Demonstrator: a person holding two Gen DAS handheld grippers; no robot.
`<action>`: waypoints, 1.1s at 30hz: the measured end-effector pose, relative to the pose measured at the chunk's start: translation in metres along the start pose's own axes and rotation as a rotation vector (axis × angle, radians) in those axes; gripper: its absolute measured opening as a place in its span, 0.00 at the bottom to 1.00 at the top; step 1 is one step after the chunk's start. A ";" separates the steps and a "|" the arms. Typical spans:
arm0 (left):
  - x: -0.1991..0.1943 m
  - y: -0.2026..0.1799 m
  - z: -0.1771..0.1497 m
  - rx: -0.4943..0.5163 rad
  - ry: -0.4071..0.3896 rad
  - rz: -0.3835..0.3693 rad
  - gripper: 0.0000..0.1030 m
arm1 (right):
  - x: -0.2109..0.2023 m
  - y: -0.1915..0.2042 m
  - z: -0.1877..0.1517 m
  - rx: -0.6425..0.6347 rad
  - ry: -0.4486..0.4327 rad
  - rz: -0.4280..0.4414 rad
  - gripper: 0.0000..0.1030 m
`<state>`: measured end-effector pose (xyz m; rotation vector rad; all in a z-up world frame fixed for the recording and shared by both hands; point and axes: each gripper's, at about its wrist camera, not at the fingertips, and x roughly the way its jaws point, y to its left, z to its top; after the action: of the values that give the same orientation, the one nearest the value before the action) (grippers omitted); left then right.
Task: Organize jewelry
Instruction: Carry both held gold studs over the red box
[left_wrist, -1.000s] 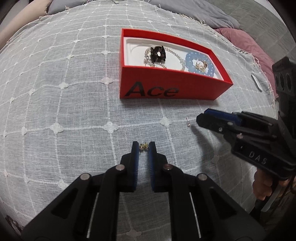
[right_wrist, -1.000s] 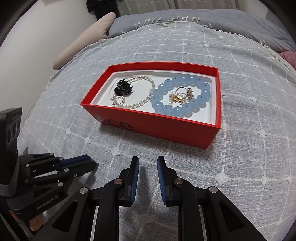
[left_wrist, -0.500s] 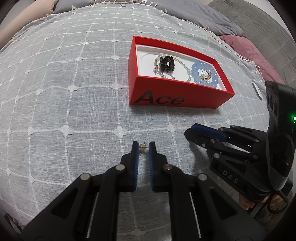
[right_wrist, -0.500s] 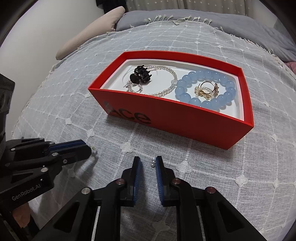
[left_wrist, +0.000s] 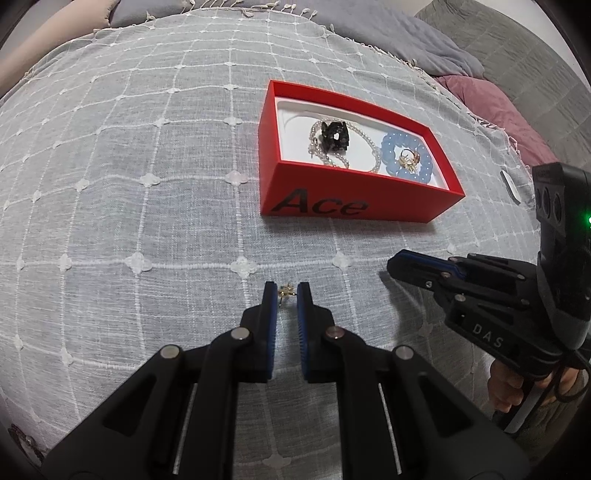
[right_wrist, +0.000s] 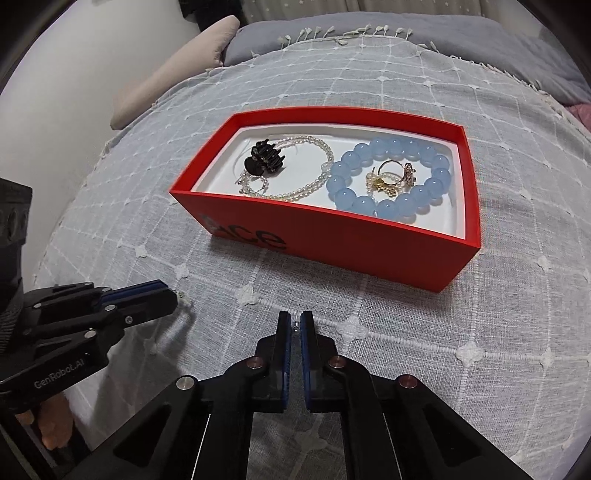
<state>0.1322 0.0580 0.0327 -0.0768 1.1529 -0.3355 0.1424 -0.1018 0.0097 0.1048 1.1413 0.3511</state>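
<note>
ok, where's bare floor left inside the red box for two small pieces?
Inside the red box: bare white at the far-left corner behind the black hair claw. The middle is crowded by the pearl strand, the right by the blue bead bracelet ringing the gold pieces.

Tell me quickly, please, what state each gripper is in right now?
Left gripper: shut on a gold earring.
Right gripper: jaws have just been closing; shut on a small clear stud.
</note>
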 end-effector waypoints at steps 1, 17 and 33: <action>-0.001 0.000 0.000 0.000 -0.002 0.000 0.11 | -0.002 0.002 -0.001 -0.002 -0.003 0.001 0.05; -0.023 0.008 0.012 -0.033 -0.106 -0.013 0.11 | -0.035 0.008 0.006 -0.027 -0.069 0.076 0.05; -0.025 -0.023 0.051 -0.016 -0.207 -0.076 0.11 | -0.061 -0.022 0.027 0.048 -0.180 0.108 0.05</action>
<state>0.1641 0.0386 0.0810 -0.1654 0.9493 -0.3766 0.1493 -0.1394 0.0683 0.2359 0.9679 0.4020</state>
